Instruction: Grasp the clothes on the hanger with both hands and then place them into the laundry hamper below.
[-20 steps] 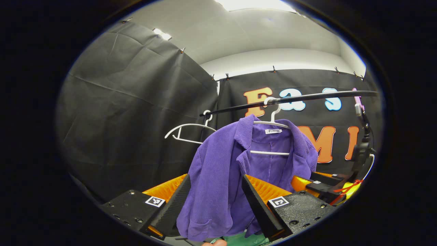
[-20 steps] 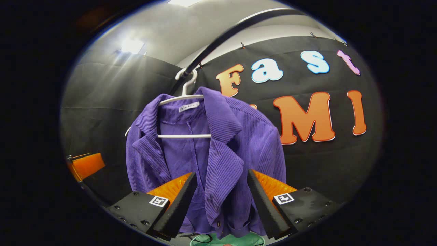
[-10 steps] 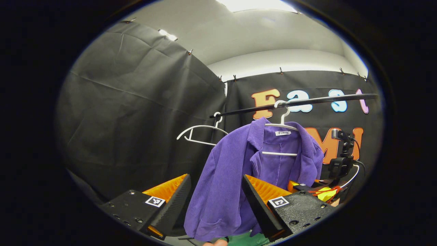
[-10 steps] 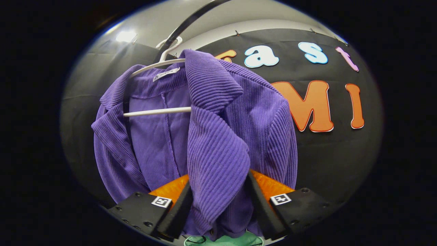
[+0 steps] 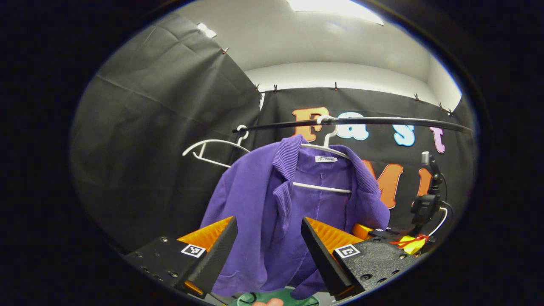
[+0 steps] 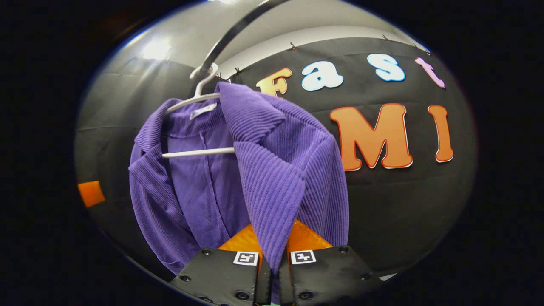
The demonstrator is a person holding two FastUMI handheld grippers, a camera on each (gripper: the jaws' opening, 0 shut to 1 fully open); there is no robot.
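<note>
One purple ribbed jacket hung on a white hanger, whose hook sat over a black rail; the hanger's lower bar crossed the open front of the garment. In the right gripper view the same jacket hung from its hanger with one lapel falling forward toward the camera. Directly below the jacket hem, a sliver of a green laundry hamper appeared at the bottom edge of the left gripper view; its contents could not be made out. A second white hanger, bare, hung on the rail to the left of the jacket. Black cloth formed the booth's walls, pinned below a pale ceiling with lit panels. The right gripper had its fingers clenched on the front lapel of the jacket, the ribbed fabric pinched between them and running down out of sight. The left gripper had its fingers spread wide apart, with the jacket's lower front seen in the gap between them; whether either finger touched the fabric could not be told. In the left gripper view the other gripper appeared at the jacket's far edge, low on the right.
</note>
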